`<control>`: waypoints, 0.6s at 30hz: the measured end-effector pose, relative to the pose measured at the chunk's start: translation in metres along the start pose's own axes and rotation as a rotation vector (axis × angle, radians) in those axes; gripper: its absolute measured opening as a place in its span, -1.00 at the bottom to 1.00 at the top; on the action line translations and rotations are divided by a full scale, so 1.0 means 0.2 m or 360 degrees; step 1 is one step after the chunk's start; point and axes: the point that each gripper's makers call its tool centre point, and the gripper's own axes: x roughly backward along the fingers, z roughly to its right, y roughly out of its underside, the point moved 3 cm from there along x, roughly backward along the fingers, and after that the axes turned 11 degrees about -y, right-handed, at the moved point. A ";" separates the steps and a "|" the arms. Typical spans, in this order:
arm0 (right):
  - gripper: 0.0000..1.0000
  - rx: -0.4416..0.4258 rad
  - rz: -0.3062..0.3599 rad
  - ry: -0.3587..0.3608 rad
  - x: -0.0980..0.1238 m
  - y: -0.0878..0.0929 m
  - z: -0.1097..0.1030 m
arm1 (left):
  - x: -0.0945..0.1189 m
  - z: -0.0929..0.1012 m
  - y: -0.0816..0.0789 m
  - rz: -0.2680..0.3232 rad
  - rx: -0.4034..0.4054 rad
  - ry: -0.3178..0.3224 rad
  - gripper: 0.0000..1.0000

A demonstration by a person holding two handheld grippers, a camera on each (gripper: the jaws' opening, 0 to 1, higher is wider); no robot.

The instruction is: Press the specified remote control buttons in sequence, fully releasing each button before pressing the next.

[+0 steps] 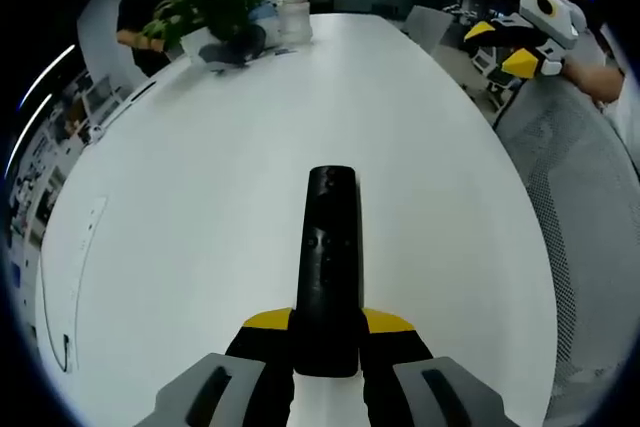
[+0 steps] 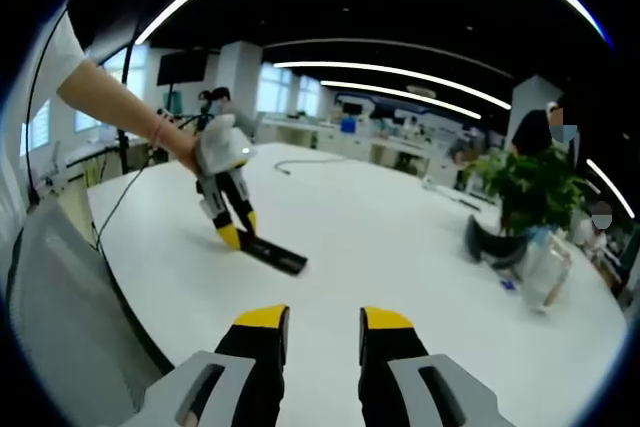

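Left gripper (image 1: pixel 325 342) clamps the near end of a long black plastic remote control (image 1: pixel 328 267), resting on the white oval counter (image 1: pixel 200 207). Right gripper (image 2: pixel 324 332) hovers apart, jaws open w/ nothing between — should descend vertically, tap one button, lift fully.

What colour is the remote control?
Black, seen best in the left gripper view, where the left gripper holds the remote control.

On the table (image 1: pixel 200 197): one remote control (image 1: pixel 328 267), one potted plant (image 1: pixel 222 2), one clear container (image 1: pixel 294 19). Two grippers.
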 end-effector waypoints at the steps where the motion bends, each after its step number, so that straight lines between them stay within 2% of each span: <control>1: -0.50 -0.0001 0.0000 0.0000 0.00 0.00 0.00 | 0.00 0.01 0.00 0.0001 -0.0004 0.0001 -0.53; 18: -0.51 0.0011 -0.0023 -0.0009 0.00 0.01 -0.01 | 0.03 0.18 0.00 -0.0002 -0.0036 0.0010 -0.53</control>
